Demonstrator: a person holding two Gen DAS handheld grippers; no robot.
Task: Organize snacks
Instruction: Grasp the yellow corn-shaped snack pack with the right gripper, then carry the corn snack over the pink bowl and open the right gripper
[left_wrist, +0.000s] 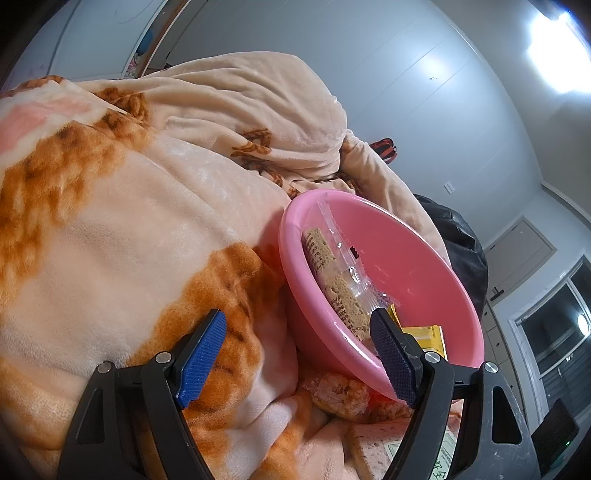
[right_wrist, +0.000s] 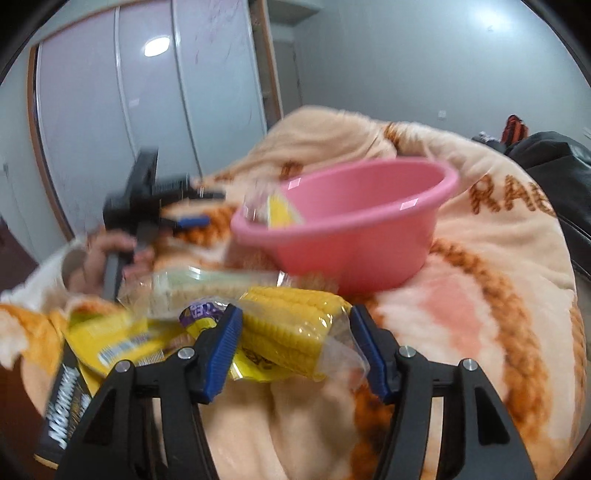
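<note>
Right wrist: packaged corn cob (right_wrist: 291, 328) clamped between the jaws.

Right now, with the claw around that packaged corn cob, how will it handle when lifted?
The corn cob looks firm and fairly heavy. Its glossy clear wrapper may slip between the right claw pads. Being round, it could roll on the soft blanket if dropped.

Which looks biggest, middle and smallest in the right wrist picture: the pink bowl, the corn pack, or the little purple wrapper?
1. pink bowl, clearly the largest.
2. corn pack, between the right gripper fingers; it sits nearer the camera, so it may look bigger than it really is.
3. purple wrapper, the smallest, partly hidden.
</note>
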